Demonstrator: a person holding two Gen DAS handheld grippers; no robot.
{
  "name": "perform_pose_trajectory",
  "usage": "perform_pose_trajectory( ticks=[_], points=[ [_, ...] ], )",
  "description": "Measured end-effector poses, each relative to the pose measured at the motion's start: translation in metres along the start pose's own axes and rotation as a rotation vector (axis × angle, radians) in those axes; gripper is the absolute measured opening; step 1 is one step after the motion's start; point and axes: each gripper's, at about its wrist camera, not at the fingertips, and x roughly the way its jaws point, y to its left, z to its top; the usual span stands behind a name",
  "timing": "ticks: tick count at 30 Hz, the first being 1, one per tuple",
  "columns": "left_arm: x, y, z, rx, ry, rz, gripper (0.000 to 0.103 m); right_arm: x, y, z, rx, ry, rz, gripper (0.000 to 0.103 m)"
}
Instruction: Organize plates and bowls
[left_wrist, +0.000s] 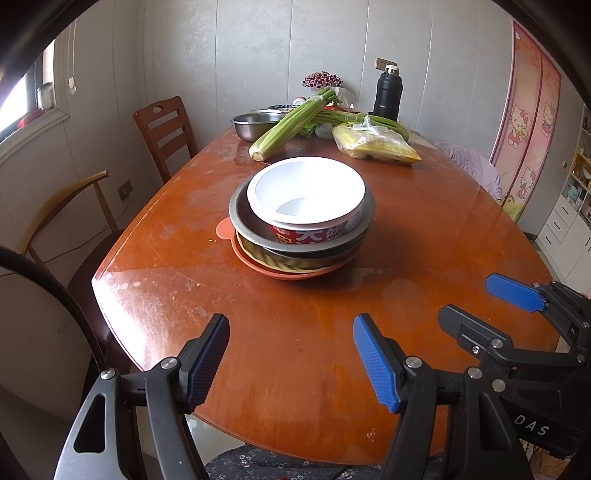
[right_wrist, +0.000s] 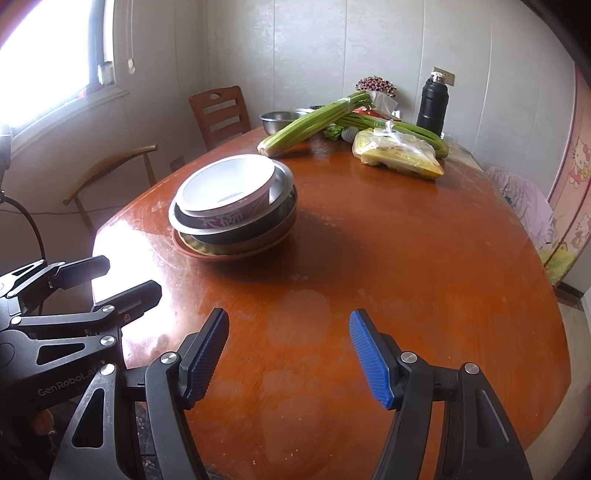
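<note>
The left claw (left_wrist: 290, 363) and the right claw (right_wrist: 288, 360) are both hanging spread above the near end of the desk (left_wrist: 424, 236), pinching nothing, side by side and well apart from the dishes. Going down in size, the brown desk is filling most of each view. At its middle, toward twelve o'clock from the left claw and eleven o'clock from the right, a stack is sitting: an orange plate (left_wrist: 291, 273) at the bottom, a steel basin (left_wrist: 243, 218) nested above it, and a white bowl (left_wrist: 306, 188) with red print resting tilted on top. At the far end celery (left_wrist: 295, 120), a steel bowl (left_wrist: 251, 123) and a black flask (left_wrist: 387, 92) are lying.
</note>
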Motion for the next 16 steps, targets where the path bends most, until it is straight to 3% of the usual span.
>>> perform_pose_trajectory(
  ticks=[12, 16],
  points=[
    [0.01, 0.007, 0.002, 0.005, -0.006, -0.011, 0.072, 0.003, 0.0, 0.001, 0.011, 0.008, 0.001, 0.07],
    [0.021, 0.025, 0.021, 0.032, -0.016, 0.057, 0.073, 0.013, -0.02, 0.004, 0.058, 0.039, 0.009, 0.07]
  ],
)
